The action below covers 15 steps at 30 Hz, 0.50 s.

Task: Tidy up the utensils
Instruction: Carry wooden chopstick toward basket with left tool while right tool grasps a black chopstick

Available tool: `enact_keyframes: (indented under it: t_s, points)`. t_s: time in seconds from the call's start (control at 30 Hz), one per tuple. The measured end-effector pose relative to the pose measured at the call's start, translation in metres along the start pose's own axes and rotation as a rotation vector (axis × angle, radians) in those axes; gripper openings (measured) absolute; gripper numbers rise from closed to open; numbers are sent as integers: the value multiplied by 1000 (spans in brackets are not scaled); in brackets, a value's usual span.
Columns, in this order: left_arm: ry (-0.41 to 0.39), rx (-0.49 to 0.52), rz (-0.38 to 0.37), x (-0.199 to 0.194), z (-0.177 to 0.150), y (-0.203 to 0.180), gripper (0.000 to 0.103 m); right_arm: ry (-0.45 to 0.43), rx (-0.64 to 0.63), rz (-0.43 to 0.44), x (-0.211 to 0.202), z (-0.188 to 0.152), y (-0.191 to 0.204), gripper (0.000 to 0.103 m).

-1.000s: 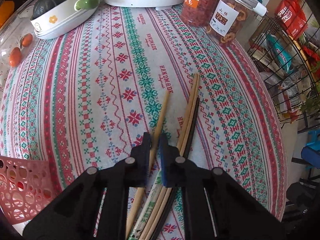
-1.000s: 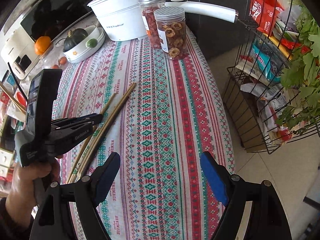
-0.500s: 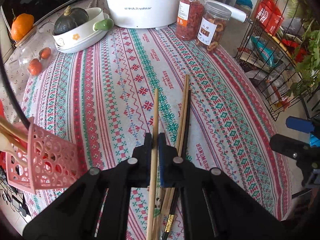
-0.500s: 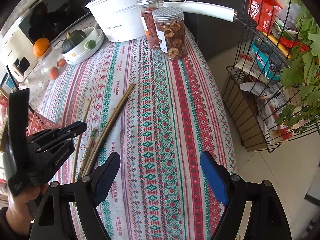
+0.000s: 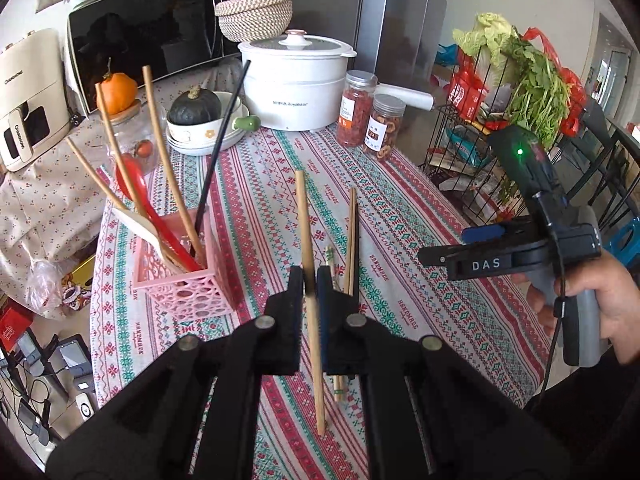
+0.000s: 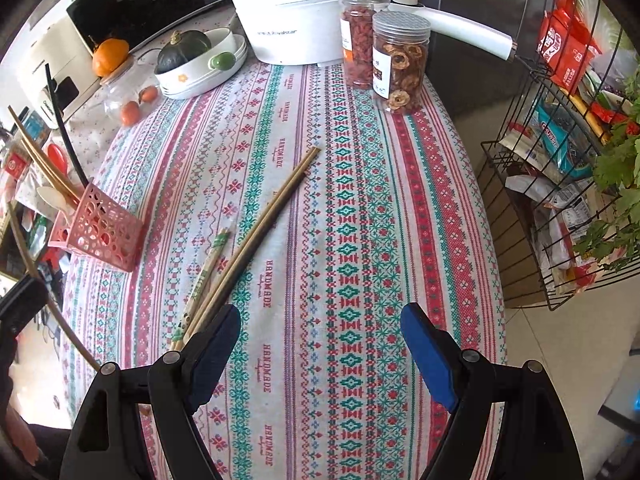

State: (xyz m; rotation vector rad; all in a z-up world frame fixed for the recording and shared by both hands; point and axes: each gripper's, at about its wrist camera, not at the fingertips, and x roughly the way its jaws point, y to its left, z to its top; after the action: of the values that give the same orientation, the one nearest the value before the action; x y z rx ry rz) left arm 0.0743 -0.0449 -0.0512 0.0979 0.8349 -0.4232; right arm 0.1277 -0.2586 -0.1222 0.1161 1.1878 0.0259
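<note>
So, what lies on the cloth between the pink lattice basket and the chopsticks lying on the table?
Nothing: in the right wrist view, only bare patterned tablecloth separates the pink lattice plastic basket from the loose wooden chopsticks.

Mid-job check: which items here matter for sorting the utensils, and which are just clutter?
Job: light wooden chopstick clamped in left gripper; loose chopsticks on the cloth; pink perforated plastic basket.
Clutter: white cooking pot; two clear snack jars; dark green squash.
</note>
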Motion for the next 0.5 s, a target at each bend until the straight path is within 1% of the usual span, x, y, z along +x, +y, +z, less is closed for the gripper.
enact_keyframes:
  t_s: [0.1,0.13,0.2,0.27,0.4,0.5]
  points:
    - [-19,-50,-18,-14,-1,16,7,20,-4,14,7,-1,6,83]
    - [-24,-50,-26,-18,0,19,7,24,-2,11,9,-1,8,83]
    - [-31,-45,-16,-25,-1,25,7,32,10,5,13,-2,8,83]
    - [-32,-68,-22,-30,-4,34,7,40,26,6,16,0,8,83]
    - [-52,-136,-49,-43,-7,48,7,41,58,4,22,6,6,83]
    - [-72,-157,-37,-51,-9,56,7,33,80,10,23,11,7,83]
